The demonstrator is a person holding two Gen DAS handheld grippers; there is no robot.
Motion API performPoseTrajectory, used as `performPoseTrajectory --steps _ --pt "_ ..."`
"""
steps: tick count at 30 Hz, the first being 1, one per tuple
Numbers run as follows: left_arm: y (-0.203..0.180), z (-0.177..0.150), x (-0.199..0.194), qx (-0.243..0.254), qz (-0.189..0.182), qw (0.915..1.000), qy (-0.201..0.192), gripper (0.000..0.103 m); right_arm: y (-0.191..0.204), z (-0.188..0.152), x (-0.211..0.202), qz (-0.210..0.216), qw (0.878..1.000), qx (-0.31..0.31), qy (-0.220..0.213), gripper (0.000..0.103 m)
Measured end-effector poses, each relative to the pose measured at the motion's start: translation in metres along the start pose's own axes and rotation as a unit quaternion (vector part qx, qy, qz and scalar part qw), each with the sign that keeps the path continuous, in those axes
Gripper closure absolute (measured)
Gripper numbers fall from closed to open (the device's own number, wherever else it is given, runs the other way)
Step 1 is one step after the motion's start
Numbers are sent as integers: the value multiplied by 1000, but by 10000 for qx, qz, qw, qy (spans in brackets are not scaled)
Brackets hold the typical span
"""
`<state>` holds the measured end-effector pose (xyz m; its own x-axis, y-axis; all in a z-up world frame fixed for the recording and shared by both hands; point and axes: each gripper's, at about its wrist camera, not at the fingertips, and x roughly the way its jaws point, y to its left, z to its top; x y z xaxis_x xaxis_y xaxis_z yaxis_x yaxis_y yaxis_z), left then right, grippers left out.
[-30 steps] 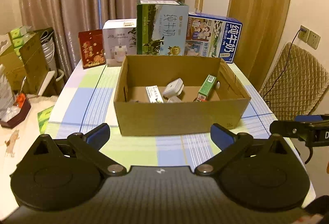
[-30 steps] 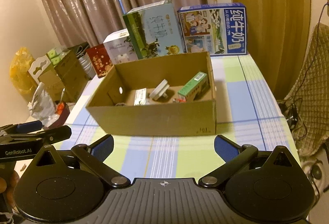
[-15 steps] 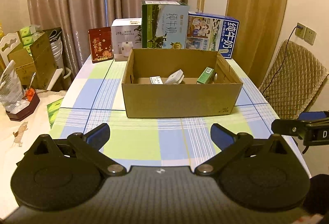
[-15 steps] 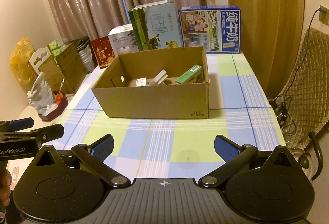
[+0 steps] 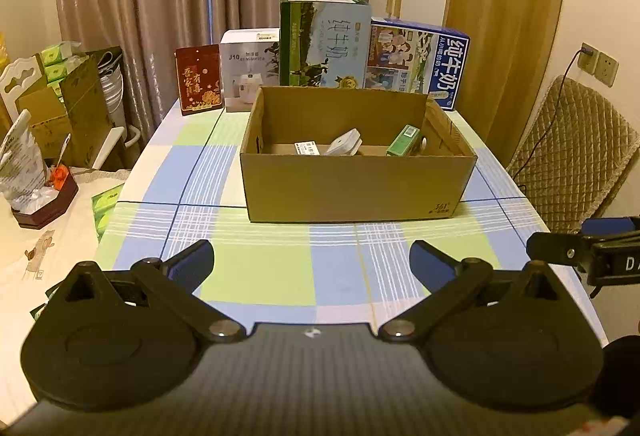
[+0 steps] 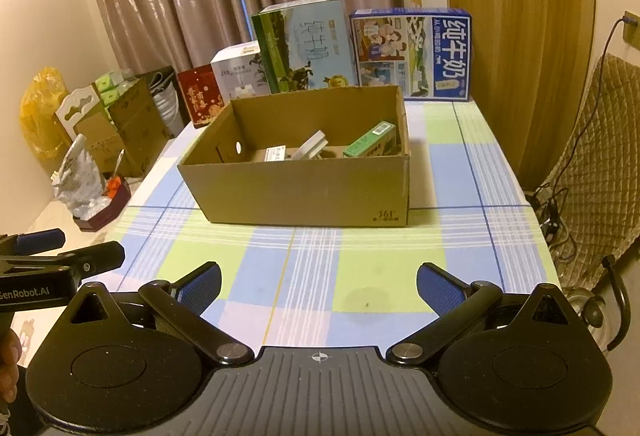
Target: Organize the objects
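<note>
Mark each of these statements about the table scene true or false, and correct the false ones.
1. The cardboard box stands open on the checked tablecloth. True.
2. The left gripper is shut on a green carton. False: its jaws are wide apart and hold nothing.
3. A small green carton lies inside the box, toward its right end. True.
4. The red packet lies inside the box. False: it stands upright on the table behind the box, beside the white carton.
5. The right gripper is open over the cloth, short of the box. True.
</note>
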<state>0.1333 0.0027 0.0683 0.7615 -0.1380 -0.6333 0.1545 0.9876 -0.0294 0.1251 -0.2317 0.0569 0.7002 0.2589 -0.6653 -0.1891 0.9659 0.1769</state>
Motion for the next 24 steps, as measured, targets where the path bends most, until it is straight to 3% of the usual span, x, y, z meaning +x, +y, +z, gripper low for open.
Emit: performPoseTrajectory --steps 24 --pt "-1 -6 7 -37 -110 9999 -23 1 -1 -6 6 -36 10000 -33 33 2"
